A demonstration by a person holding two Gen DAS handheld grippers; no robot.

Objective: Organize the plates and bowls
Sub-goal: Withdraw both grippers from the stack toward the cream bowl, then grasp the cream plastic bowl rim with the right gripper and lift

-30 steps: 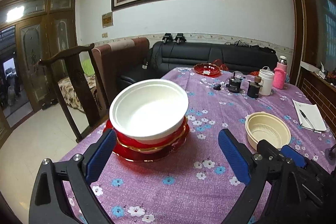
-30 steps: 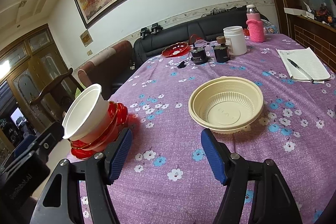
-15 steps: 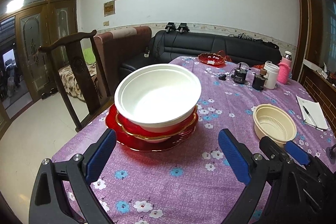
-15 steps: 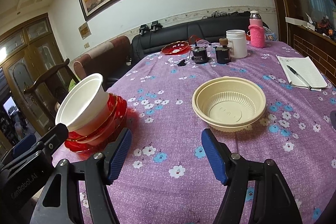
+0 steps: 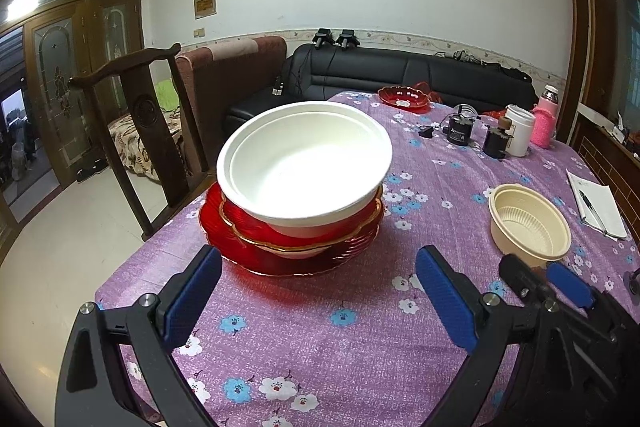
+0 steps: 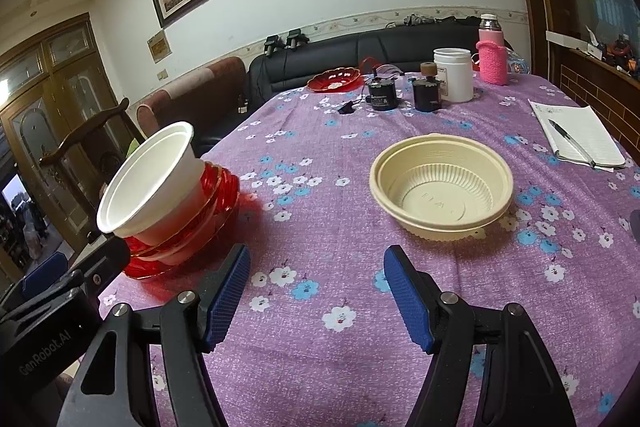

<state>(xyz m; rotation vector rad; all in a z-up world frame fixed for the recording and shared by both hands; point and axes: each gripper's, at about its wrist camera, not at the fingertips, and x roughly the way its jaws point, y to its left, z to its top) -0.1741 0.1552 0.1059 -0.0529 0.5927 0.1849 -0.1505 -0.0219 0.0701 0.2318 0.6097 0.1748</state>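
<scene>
A white bowl (image 5: 304,163) sits on a stack of red gold-rimmed plates (image 5: 292,247) near the table's left edge; the stack also shows in the right wrist view (image 6: 160,195). A beige ribbed bowl (image 6: 442,187) stands alone on the purple floral cloth, also in the left wrist view (image 5: 528,227). My left gripper (image 5: 320,291) is open and empty, just in front of the stack. My right gripper (image 6: 316,291) is open and empty, short of the beige bowl and a little to its left.
A small red dish (image 6: 334,79), two dark jars (image 6: 384,95), a white canister (image 6: 452,75) and a pink-sleeved bottle (image 6: 492,51) stand at the far end. A notebook with pen (image 6: 576,135) lies right. A wooden chair (image 5: 136,131) stands by the left edge.
The left gripper has moved closer to the plate stack, which now looms larger. The right gripper has shifted slightly, still short of the beige bowl. Both stayed open.
</scene>
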